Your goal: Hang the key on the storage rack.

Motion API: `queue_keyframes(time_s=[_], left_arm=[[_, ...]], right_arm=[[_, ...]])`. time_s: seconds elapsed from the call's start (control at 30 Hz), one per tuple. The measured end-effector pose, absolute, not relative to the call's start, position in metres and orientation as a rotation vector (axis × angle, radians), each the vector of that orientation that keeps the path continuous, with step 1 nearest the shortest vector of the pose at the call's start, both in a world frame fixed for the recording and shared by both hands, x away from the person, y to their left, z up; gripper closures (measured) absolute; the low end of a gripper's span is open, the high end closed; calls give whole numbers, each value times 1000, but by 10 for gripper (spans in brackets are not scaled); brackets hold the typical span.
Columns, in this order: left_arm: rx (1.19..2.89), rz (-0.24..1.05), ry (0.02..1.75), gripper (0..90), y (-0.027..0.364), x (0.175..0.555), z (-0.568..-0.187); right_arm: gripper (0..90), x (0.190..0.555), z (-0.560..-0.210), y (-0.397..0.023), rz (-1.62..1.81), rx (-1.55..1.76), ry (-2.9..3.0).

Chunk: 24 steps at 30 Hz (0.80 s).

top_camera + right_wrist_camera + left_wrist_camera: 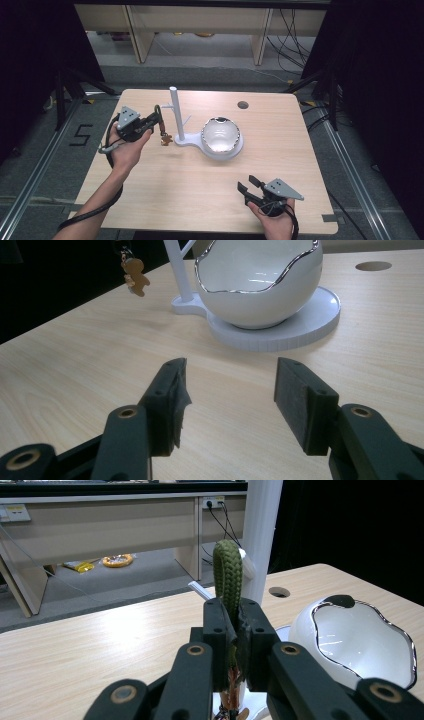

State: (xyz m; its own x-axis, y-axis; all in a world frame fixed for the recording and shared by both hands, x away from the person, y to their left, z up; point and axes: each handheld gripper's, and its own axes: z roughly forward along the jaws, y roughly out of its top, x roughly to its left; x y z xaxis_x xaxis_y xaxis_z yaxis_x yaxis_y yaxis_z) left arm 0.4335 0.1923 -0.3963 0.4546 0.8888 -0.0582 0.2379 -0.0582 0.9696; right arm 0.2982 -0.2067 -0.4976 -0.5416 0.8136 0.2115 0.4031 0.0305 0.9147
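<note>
Left claw [159, 120] clamping green braided loop [228, 575] of keychain, lifting toward stand peg [167, 106] for hanging; right claw [248, 182] gaping wide, idling on table [165, 190].

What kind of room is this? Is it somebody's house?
Probably not a house; it looks like a lab or workshop for recording. A light wooden table stands on a grey floor between black curtains, with cables trailing under plain desks behind, and a number taped on the floor.

Bright overhead light, dark surrounds; perhaps slightly soft
</note>
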Motion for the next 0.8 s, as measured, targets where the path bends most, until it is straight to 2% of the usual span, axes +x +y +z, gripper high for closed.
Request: queue_keyframes(time_s=[0.8], left_arm=[[1618,764,992,830,172,442,-392]], right_arm=[[473,299,-499,-208,1521,1239,1952]])
